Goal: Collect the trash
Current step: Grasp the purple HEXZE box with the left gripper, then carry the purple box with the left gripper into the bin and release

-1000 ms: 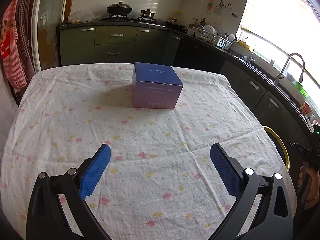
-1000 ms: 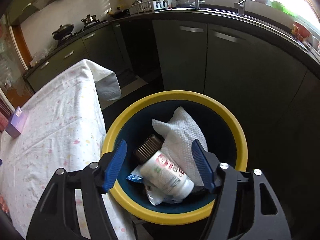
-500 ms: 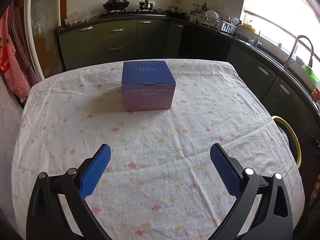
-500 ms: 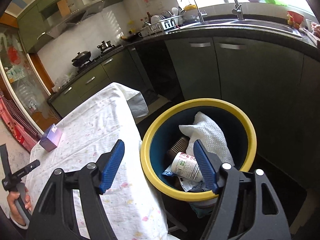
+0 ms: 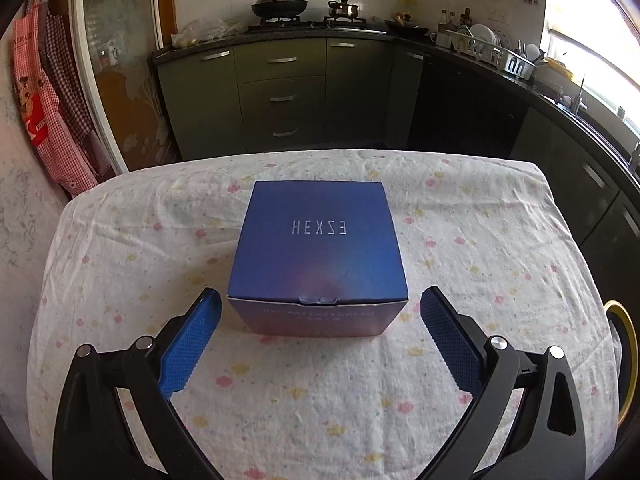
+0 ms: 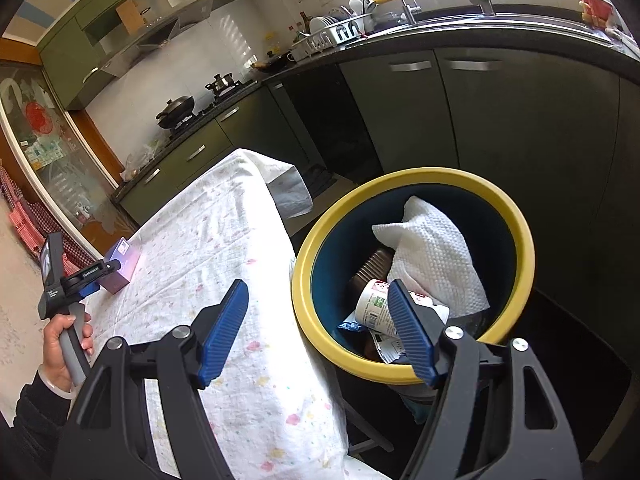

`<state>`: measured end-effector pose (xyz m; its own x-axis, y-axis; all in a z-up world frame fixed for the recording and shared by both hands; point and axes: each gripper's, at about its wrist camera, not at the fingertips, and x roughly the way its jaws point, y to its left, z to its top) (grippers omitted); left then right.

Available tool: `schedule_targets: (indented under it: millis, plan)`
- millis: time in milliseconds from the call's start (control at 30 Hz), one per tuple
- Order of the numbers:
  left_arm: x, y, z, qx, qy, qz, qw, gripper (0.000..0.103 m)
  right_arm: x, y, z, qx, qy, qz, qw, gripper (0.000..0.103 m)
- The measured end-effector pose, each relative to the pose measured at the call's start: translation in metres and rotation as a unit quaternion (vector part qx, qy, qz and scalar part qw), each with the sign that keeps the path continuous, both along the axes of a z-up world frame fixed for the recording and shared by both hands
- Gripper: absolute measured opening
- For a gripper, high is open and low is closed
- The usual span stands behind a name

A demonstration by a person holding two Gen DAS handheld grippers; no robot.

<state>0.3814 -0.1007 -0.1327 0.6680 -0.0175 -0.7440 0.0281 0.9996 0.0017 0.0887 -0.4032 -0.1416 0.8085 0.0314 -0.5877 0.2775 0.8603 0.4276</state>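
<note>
A blue-purple "HEXZE" box (image 5: 318,256) stands on the table's flowered cloth (image 5: 280,396). My left gripper (image 5: 320,308) is open, its blue pads flanking the box's near face without touching. The box (image 6: 122,265) and left gripper (image 6: 86,280) also show in the right wrist view. My right gripper (image 6: 318,304) is open and empty, above the table edge beside the yellow-rimmed blue bin (image 6: 516,240). The bin holds a white paper towel (image 6: 434,252), a white bottle (image 6: 374,306), a dark can and wrappers.
Dark green kitchen cabinets (image 5: 280,96) and a counter with a stove and dish rack run behind and to the right. The bin's rim (image 5: 628,344) shows past the table's right edge. Red checked cloths (image 5: 48,92) hang at left.
My left gripper has moved forward to the box, which now sits between its pads. My right gripper has pulled up and back from the bin toward the table edge.
</note>
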Motion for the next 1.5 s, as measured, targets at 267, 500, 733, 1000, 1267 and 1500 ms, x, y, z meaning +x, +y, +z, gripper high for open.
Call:
schedule_targets:
  millis: [267, 500, 733, 1000, 1267, 1500]
  plan:
    - [0.005, -0.008, -0.003, 0.021, -0.009, -0.012, 0.9997, 0.082, -0.001, -0.001, -0.001, 0.005, 0.000, 0.000, 1.000, 0.068]
    - [0.000, -0.002, 0.003, 0.007, -0.019, -0.011, 0.9997, 0.076, -0.004, 0.002, 0.004, 0.003, -0.005, 0.003, 1.000, 0.068]
    - [-0.040, -0.015, 0.031, 0.005, -0.047, -0.057, 0.9972, 0.076, -0.008, 0.002, 0.005, 0.001, -0.005, 0.005, 1.000, 0.068]
    - [-0.109, -0.084, 0.066, -0.010, -0.057, -0.176, 0.9827, 0.077, -0.031, -0.022, 0.012, -0.005, -0.015, -0.030, 0.999, 0.068]
    - [-0.157, -0.192, 0.072, -0.044, -0.010, -0.310, 0.9498, 0.077, -0.067, -0.059, 0.016, -0.001, -0.030, -0.076, 0.997, 0.068]
    - [-0.174, -0.297, 0.056, -0.025, 0.020, -0.379, 0.9247, 0.077, -0.091, -0.092, 0.006, 0.023, -0.037, -0.101, 0.994, 0.068]
